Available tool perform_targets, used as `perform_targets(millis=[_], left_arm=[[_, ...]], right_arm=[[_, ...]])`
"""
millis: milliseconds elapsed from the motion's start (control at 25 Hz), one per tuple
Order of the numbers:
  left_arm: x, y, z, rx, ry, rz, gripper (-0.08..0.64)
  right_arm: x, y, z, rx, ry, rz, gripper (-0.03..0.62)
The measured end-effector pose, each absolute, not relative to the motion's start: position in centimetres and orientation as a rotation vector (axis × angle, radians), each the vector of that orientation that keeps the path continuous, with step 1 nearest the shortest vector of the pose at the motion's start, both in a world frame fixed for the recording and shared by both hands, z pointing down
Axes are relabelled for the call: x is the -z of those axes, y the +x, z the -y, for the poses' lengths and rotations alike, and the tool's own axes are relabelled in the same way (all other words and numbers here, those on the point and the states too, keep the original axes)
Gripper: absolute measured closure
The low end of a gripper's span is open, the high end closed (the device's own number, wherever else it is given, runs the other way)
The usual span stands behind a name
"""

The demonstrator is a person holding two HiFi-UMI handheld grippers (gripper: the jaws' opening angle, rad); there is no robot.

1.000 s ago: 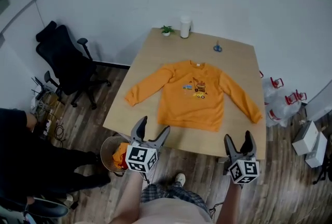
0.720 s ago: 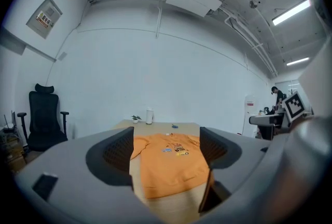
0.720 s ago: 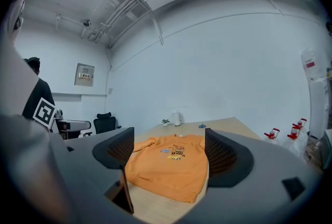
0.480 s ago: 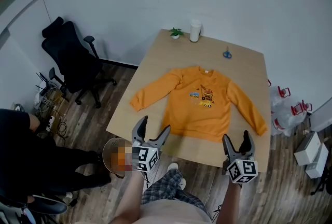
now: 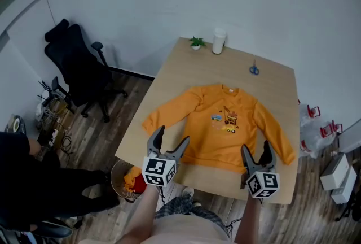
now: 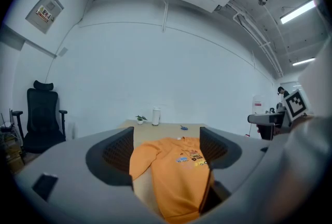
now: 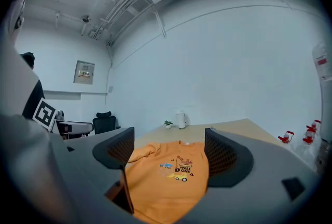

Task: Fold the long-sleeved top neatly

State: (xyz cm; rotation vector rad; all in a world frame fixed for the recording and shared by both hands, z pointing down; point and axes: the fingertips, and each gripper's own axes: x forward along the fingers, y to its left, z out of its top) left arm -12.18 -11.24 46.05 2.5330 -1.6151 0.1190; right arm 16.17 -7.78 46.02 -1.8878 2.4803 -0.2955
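An orange long-sleeved top (image 5: pixel 220 124) lies flat and face up on the wooden table (image 5: pixel 180 79), sleeves spread to both sides, a small vehicle print on its chest. My left gripper (image 5: pixel 168 141) hovers open over the table's near edge, by the top's lower left hem. Open too, my right gripper (image 5: pixel 256 152) hangs over the hem at the lower right. Neither touches the cloth. The top (image 6: pixel 176 171) shows between the left jaws in the left gripper view. In the right gripper view the top (image 7: pixel 168 176) fills the gap between the jaws.
At the table's far edge stand a small potted plant (image 5: pixel 196 42) and a white cylinder (image 5: pixel 219 41); blue scissors (image 5: pixel 254 70) lie nearby. A black office chair (image 5: pixel 79 70) stands left, a basket (image 5: pixel 127 178) below the table's near left corner, bags (image 5: pixel 313 130) at right.
The view has closed in on the table, and both grippers now reach over its near edge by the top's hem. Both stay open.
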Motion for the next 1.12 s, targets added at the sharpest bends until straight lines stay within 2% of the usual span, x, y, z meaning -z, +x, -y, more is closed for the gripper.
perform_targets(millis=[640, 1120], left_arm=[[-48.4, -18.2, 15.7, -0.148, 2.270, 1.858, 0.172], [-51.0, -25.3, 15.1, -0.156, 1.989, 2.043, 0.172]], right_arm=[[-46.1, 11.2, 16.3, 0.320, -1.679, -2.681, 0.192], [-47.4, 0.6, 21.2, 0.341, -1.349, -2.916, 0.190]])
